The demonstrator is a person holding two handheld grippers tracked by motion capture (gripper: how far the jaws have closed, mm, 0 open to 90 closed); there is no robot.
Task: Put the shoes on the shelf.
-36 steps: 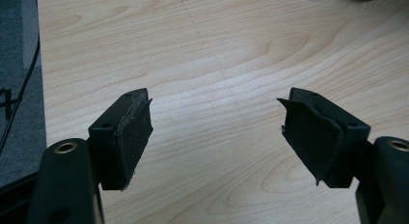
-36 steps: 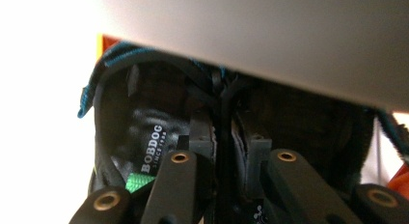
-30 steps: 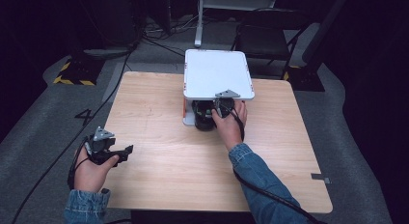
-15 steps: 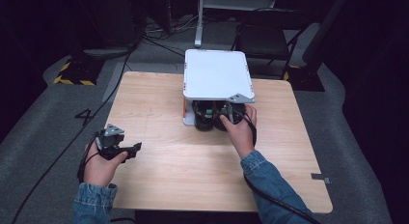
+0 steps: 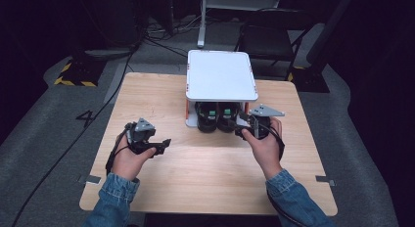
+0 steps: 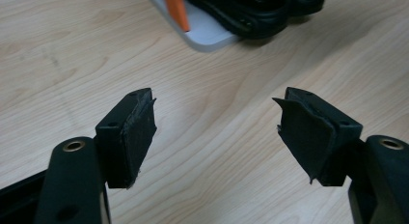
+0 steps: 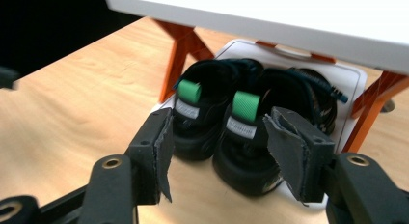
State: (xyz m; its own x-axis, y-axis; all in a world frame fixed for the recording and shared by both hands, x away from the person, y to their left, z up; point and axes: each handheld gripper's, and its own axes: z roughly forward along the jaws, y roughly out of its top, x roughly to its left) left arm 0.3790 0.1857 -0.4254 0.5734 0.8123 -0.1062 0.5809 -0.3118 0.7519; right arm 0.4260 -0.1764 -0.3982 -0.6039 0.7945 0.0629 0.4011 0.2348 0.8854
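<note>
Right gripper (image 7: 217, 151) spread wide, empty, just short of two black shoes (image 7: 231, 132) under a white rack (image 5: 221, 75). Left gripper (image 6: 217, 132) likewise gaping, holding nothing, over bare wooden surface (image 5: 156, 104).

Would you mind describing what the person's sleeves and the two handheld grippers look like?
Both sleeves are blue denim with cuffs. The left gripper and right gripper are black, each topped by a grey three-cornered plate. Their jaws carry worn black pads and brass-coloured rivets. A black cable trails from each.

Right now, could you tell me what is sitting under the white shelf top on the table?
A pair of black shoes with green heel tabs sits on the rack's lower tray, heels outward. The white shelf top covers their toes in the high view.
</note>
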